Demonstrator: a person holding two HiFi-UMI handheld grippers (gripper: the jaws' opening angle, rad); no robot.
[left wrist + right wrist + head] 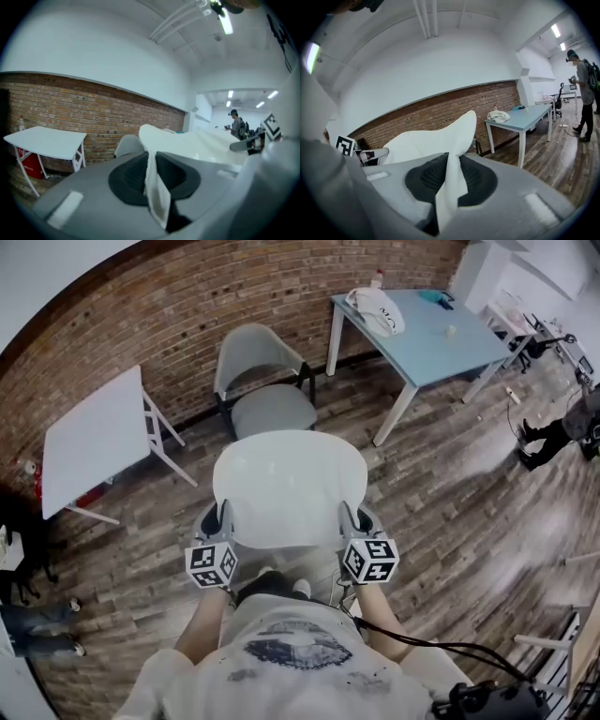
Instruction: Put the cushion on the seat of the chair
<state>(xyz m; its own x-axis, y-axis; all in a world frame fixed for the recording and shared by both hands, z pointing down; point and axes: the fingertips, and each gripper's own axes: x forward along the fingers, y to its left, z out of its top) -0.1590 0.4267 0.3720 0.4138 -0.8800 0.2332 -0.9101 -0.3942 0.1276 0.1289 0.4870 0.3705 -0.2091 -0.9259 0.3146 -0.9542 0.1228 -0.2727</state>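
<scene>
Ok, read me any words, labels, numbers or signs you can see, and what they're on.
No text can be read.
Bag on the blue table: dark print, too blurred to read.
Shirt: dark graphic, no legible words.
Marker cubes: black-and-white squares, no letters.
Cushion: plain.

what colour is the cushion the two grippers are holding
White, or very pale off-white. The cushion shows best in the head view, held above the grey chair.
</scene>
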